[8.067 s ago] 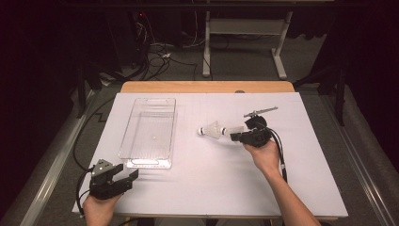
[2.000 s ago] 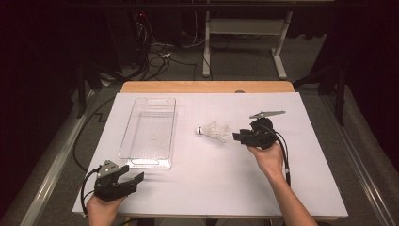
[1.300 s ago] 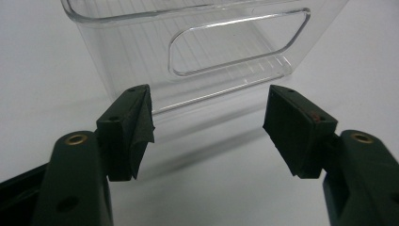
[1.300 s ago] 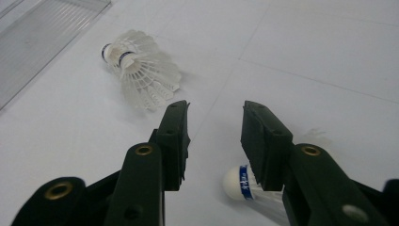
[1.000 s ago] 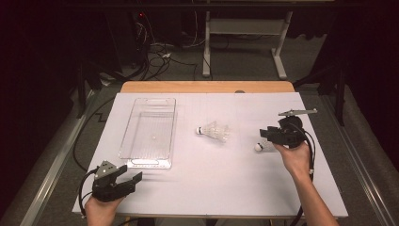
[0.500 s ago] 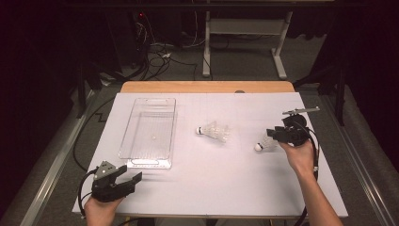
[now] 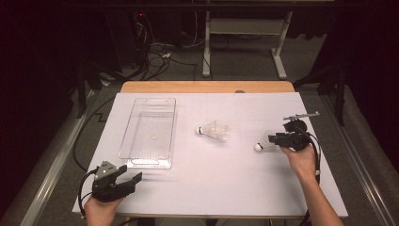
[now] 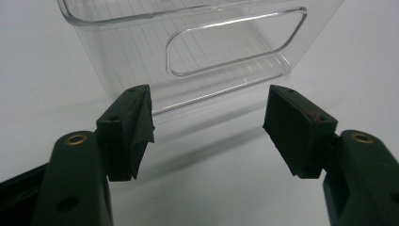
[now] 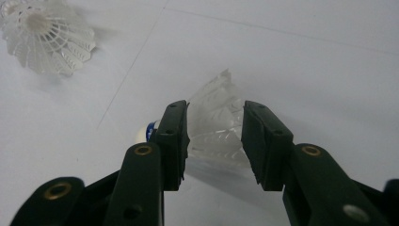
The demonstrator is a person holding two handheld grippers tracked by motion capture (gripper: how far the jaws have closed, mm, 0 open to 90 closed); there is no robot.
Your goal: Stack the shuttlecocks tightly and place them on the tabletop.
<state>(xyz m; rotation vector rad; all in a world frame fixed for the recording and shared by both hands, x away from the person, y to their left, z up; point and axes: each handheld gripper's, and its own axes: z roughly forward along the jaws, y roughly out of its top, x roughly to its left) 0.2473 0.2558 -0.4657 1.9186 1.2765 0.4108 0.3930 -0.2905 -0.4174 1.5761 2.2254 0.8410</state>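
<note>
While half-open, fingers (image 9: 176, 141) around shuttlecock (image 9: 214, 127).

Between the black jaws of the right gripper (image 9: 214, 141) lies a translucent white shuttlecock (image 9: 214, 127) with a white cork and a blue band. Beyond the jaws, a second shuttlecock (image 9: 44, 35) is white and lacy. The clear bin (image 8: 188, 52) is ribbed; the worktop (image 7: 226, 183) is white.
</note>
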